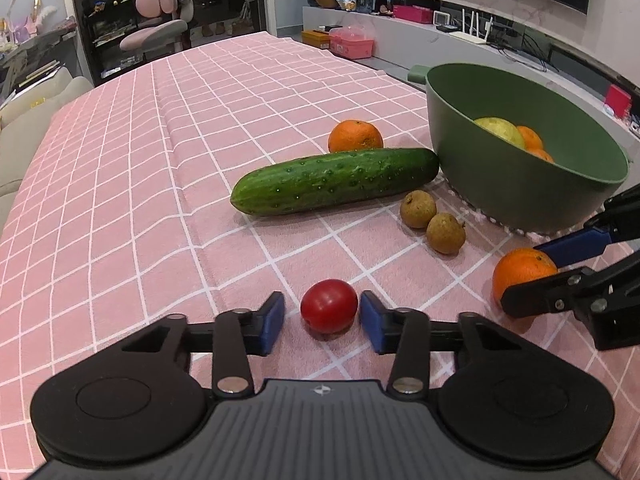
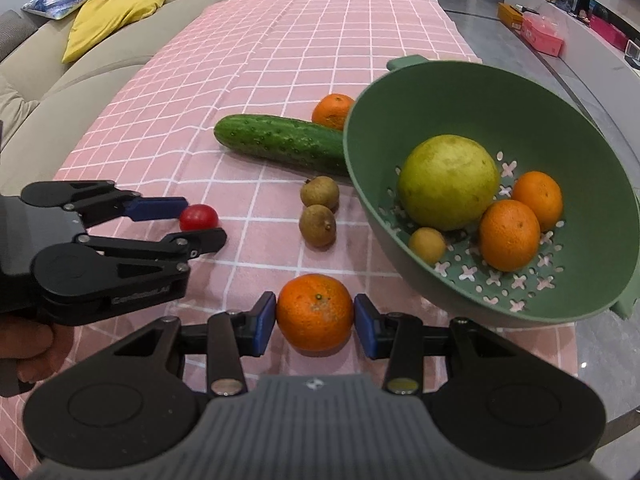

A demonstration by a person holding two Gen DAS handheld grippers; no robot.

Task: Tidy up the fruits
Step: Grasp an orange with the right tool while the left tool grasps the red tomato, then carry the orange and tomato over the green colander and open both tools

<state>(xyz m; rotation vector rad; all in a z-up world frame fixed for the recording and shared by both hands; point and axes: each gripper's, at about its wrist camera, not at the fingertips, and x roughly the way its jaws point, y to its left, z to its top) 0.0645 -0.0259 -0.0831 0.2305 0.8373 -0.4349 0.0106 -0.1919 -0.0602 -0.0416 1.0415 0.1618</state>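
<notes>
Nearest the front edge of the counter (image 2: 168,92), which wears a pink checked cloth, the right gripper (image 2: 315,322) has its blue fingers (image 2: 265,322) pressed on either side of an orange mandarin (image 2: 315,312), which it holds just over the cloth. To its left, a little further in, the left gripper (image 1: 322,316) brackets a small red tomato (image 1: 329,305) resting on the cloth; its fingers (image 1: 273,318) stand narrowly apart, a thin gap showing on each side of the fruit, so they do not grip it. A hand (image 2: 30,340) shows behind that gripper in the right wrist view.

Beyond the mandarin two brown longans (image 2: 319,210) lie side by side, close to the green colander (image 2: 600,184) that sits toward the counter's right edge. In the colander lie a large yellow-green fruit (image 2: 448,182), two oranges (image 2: 522,218) and one more small brown fruit (image 2: 427,245).

Past the longans a cucumber (image 2: 280,142) lies across the cloth, its right end up against the colander's wall. Behind it sits another orange (image 2: 332,110), also beside the colander. The far half of the counter carries only the cloth.
</notes>
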